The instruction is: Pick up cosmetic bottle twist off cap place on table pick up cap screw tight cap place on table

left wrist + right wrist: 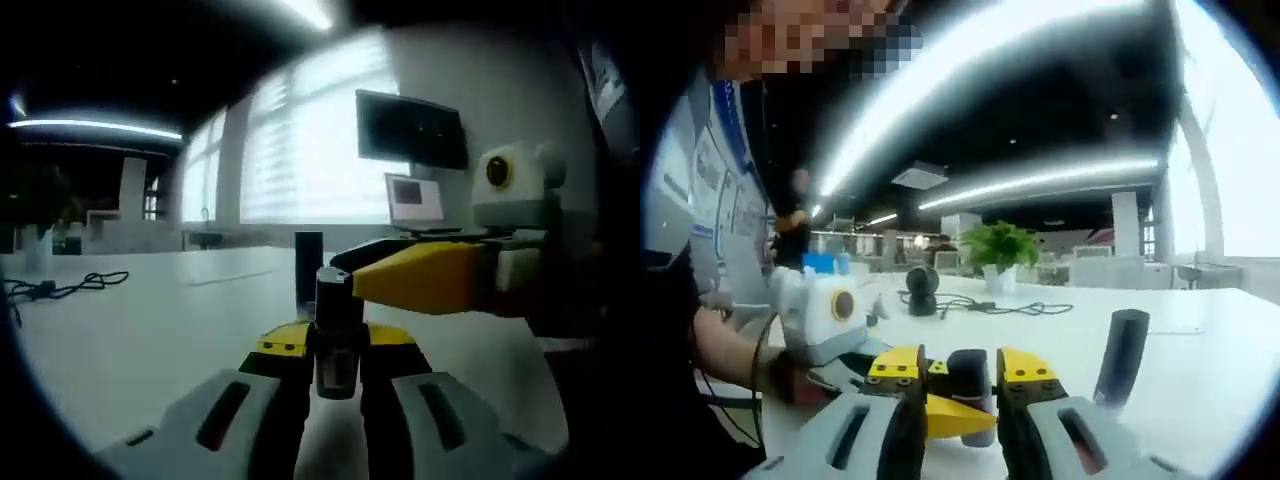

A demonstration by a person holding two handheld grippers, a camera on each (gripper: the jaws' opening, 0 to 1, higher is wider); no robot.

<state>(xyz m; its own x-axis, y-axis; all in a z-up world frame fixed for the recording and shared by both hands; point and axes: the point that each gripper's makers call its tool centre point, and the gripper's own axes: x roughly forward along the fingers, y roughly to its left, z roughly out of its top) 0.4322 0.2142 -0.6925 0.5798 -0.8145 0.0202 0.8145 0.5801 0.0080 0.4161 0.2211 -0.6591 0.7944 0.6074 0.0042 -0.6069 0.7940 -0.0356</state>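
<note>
My left gripper (336, 348) is shut on a dark cosmetic bottle (335, 372), held upright above the white table (150, 330). Its dark cap (332, 287) sits on top. My right gripper (420, 277) comes in from the right, and its yellow jaw meets the cap. In the right gripper view, my right gripper (960, 368) has its yellow-tipped jaws closed around the dark cap (966, 385). The left gripper's yellow jaw (952, 416) lies just below. A second tall dark cylinder (308, 262) (1122, 358) stands on the table just behind.
A black cable (70, 287) lies at the table's far left. A laptop (415, 200) and a monitor (410, 128) stand at the back right. A potted plant (1000, 245), a round black object (923, 290) and more cable (1005, 306) sit farther off. A person's arm (715, 360) is at left.
</note>
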